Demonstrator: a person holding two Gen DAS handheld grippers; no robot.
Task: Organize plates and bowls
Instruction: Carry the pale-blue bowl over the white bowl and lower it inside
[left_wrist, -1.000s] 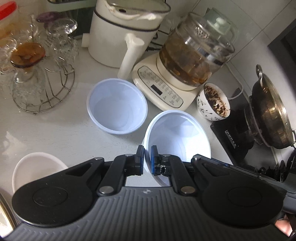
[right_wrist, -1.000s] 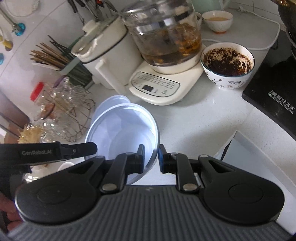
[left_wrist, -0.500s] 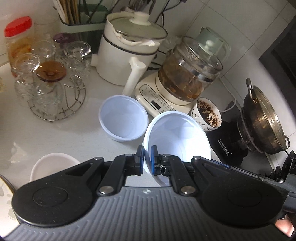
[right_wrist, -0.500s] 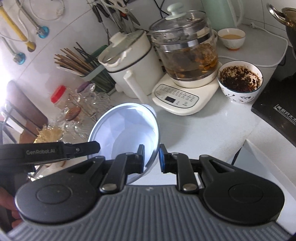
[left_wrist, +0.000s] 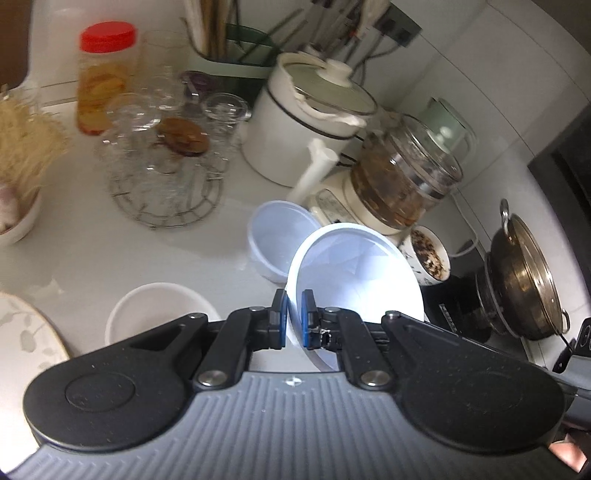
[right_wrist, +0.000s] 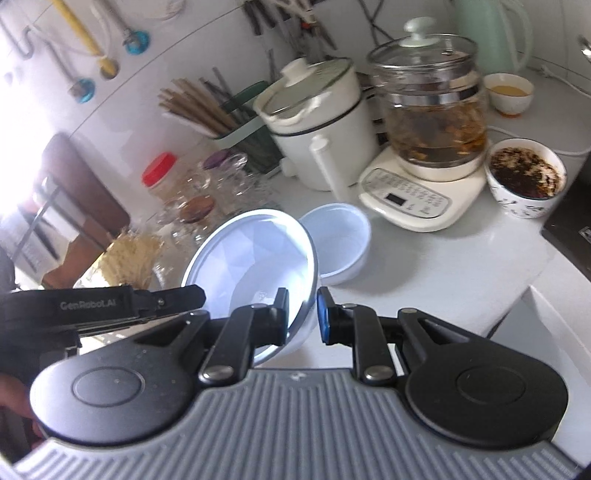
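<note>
A: Left gripper (left_wrist: 293, 319) status?

B: Clamped on the near rim of the large white bowl (left_wrist: 354, 280). One pad inside the wall, one outside. Bowl is tilted, off the counter (left_wrist: 129, 251), extending ahead and right of the fingers. Its lower edge is hidden behind the gripper body.

A: Right gripper (right_wrist: 302, 315)?

B: Fingers apart, straddling the opposite rim of the same bowl. In its own view the rim sits in the gap against the left finger; blue pad on the right finger looks clear of it. Contact on the left side is hard to make out.

A: Other bowls?

B: Smaller white bowl (left_wrist: 280, 240) upright on the counter, just beyond the held one, partly covered by its rim in both views. Shallow white dish (left_wrist: 155, 314) near-left of the left gripper, front edge cut off by the finger linkage. Patterned plate (left_wrist: 26, 343) at the far-left frame edge, mostly out of view.

A: Background?

B: Glass kettle (right_wrist: 428, 125) and white pot (right_wrist: 321, 122) behind, bowl of dark bits (right_wrist: 524, 177) to the right. Glasses on the wire rack (left_wrist: 166, 192) are motion-blurred.
</note>
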